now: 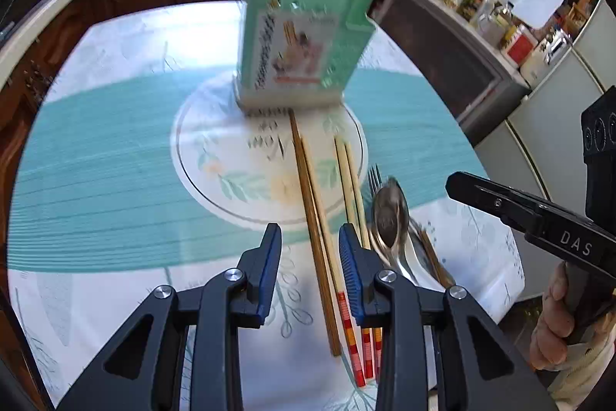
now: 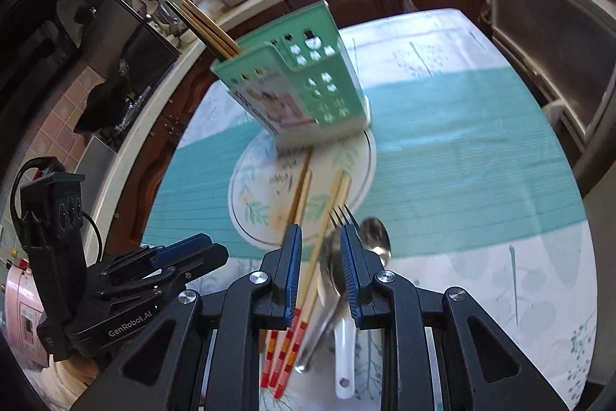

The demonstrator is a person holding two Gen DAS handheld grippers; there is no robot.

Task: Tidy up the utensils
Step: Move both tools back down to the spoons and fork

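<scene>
Green holder point(image 1: 304, 37) standing upright on surface point(image 1: 96, 149), chopsticks already inside; loose chopsticks point(image 1: 319, 237) and spoon point(image 2: 375, 237) lying just before it, so we're hovering both claws, left claw point(image 1: 310, 270) and right claw point(image 2: 320, 270), jaws apart, gripping nothing, lining up pickup

Utensil holder point(image 2: 304, 91): mint green, punched with a hole pattern, printed label on its front, white base. Plate point(image 1: 215, 156) beneath the holder: white, thin dark rim line, green leaf and pale yellow flower print. Chopsticks point(image 1: 327, 249) beside the holder: tan, red-and-orange banded ends. Tablecloth point(image 2: 462, 160): white with teal band.
</scene>
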